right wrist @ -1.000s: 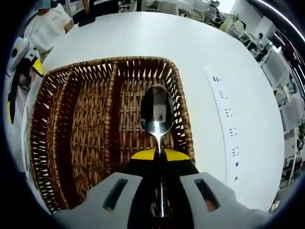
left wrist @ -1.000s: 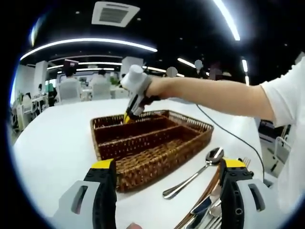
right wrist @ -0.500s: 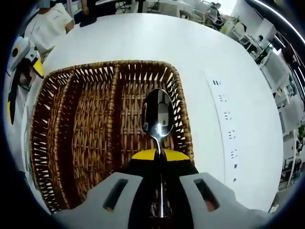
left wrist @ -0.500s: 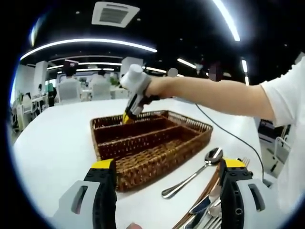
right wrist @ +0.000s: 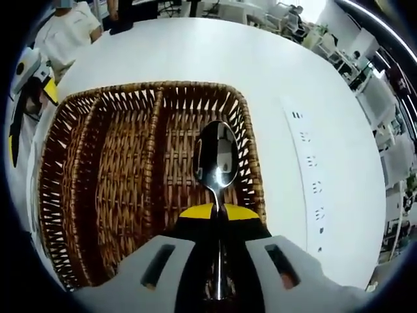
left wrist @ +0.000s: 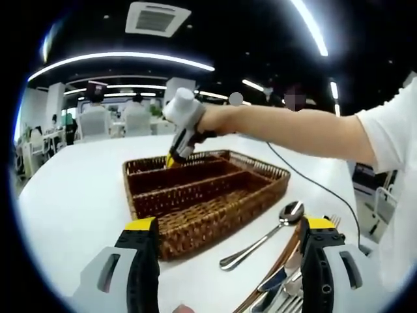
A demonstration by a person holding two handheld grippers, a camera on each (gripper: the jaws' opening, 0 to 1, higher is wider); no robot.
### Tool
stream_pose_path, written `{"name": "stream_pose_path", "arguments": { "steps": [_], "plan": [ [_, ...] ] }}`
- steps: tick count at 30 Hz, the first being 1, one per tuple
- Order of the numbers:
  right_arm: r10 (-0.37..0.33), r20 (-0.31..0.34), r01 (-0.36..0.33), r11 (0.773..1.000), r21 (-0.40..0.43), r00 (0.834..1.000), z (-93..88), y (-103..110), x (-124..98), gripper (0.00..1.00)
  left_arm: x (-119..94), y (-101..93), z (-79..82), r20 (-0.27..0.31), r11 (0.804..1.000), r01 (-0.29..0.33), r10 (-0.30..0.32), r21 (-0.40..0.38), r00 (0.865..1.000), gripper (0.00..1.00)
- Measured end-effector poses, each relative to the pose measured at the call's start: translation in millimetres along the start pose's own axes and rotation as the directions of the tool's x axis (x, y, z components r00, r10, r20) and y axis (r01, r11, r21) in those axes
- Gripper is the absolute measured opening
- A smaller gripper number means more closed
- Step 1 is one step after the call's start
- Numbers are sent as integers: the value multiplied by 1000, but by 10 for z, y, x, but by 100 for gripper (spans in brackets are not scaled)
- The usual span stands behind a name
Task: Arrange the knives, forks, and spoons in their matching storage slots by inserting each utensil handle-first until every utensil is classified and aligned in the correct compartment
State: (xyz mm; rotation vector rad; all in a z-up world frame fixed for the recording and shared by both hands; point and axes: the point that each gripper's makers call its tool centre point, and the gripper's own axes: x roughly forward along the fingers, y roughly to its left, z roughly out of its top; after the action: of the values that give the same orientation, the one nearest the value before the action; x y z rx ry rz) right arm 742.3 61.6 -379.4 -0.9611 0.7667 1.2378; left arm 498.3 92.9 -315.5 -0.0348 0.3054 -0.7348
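A brown wicker tray with three long compartments stands on the white table. In the right gripper view my right gripper is shut on a steel spoon, bowl forward, held above the tray's right-hand compartment. The left gripper view shows that same right gripper at the tray's far end, held by a bare arm. My left gripper stands open near the tray's front corner with nothing between its fingers. Another spoon lies on the table beside more cutlery.
The left gripper shows at the left edge of the right gripper view, with a person in white behind it. A cable runs across the table. A printed strip lies to the right of the tray. Chairs and desks stand beyond.
The right gripper with the spoon has shifted a little over the tray's right-hand compartment. The left gripper stays put.
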Motion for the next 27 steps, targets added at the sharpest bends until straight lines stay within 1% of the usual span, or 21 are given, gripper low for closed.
{"name": "stream_pose_path", "arguments": {
  "steps": [5,10,15,19,21,24,27],
  "plan": [
    [-7,5,7,999,-47,1000,37,1,39,4,7,-11,-11,-2,1000,6,-6,-2,1000,90],
    [-11,7,11,999,-32,1000,31,-9,26,5,0,-9,-6,-1,1000,4,-4,-1,1000,90],
    [-29,11,29,999,-32,1000,32,-25,-65,7,9,-20,0,-4,1000,7,-7,3,1000,90],
    [-33,23,33,999,-13,999,43,-20,-152,9,24,-55,6,-5,1000,13,-13,9,1000,89],
    [-32,30,32,999,-6,999,51,-3,-197,10,27,-61,14,-5,1000,15,-15,12,1000,89],
    [-28,59,27,1000,15,998,93,39,-276,12,31,-83,32,-4,1000,17,-17,18,1000,89],
    [-31,68,29,999,23,997,99,66,-329,13,33,-108,46,-4,999,21,-21,24,1000,89]
  ]
}}
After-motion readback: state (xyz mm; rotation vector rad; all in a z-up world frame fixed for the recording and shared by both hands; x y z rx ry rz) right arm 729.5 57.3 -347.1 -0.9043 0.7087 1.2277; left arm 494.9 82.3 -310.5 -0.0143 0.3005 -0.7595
